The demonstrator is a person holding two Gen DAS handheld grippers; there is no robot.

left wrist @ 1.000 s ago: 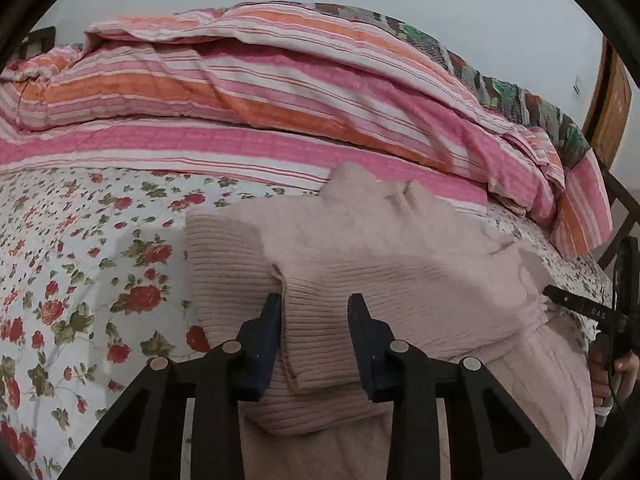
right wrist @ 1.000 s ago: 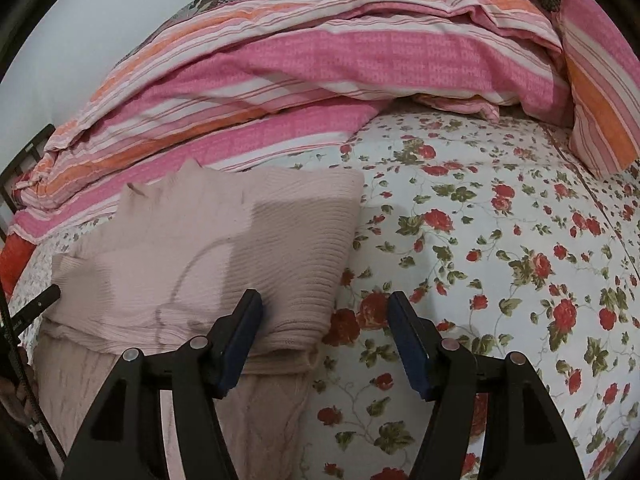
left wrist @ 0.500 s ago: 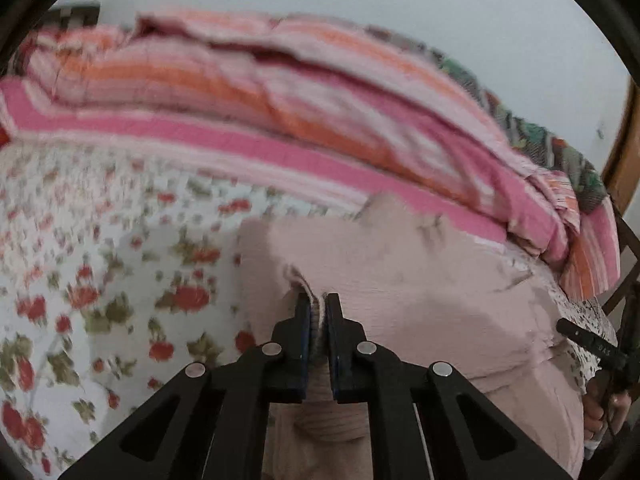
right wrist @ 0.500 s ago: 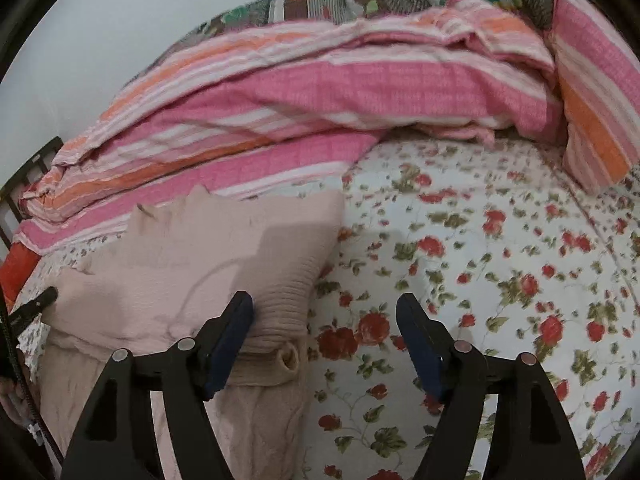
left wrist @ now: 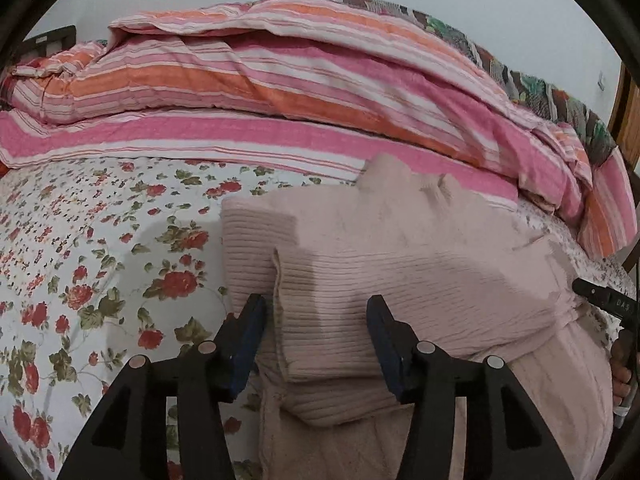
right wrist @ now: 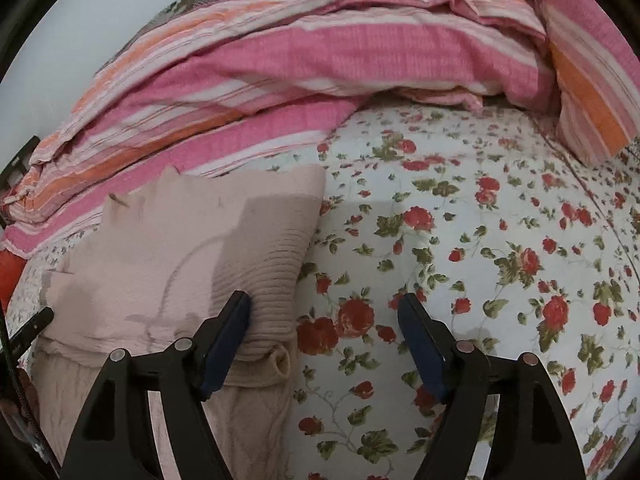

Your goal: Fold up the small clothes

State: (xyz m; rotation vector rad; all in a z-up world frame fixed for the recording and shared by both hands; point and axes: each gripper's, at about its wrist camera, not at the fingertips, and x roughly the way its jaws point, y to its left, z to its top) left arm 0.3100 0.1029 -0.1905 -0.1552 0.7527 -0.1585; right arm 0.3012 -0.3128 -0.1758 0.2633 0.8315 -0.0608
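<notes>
**Pink sweater part-folded on the floral bed sheet**

The pink ribbed sweater (left wrist: 400, 280) lies flat on the floral sheet (left wrist: 80, 240), its collar end toward the striped quilt (left wrist: 280, 100) heaped along the far side. One sleeve is folded across the sweater's chest.

Left gripper (left wrist: 316, 340): jaws have just been opening and now stand spread, straddling the folded sleeve cuff; the pads do not press on the knit.

Right gripper (right wrist: 324, 340): jaws spread wide at the sweater's edge. Its left finger (right wrist: 228, 332) lies against the rolled side of the sweater; the other finger sits over bare sheet. Nothing is pinched.

A hand (left wrist: 622, 368) shows past the sweater's far side in the left wrist view.
</notes>
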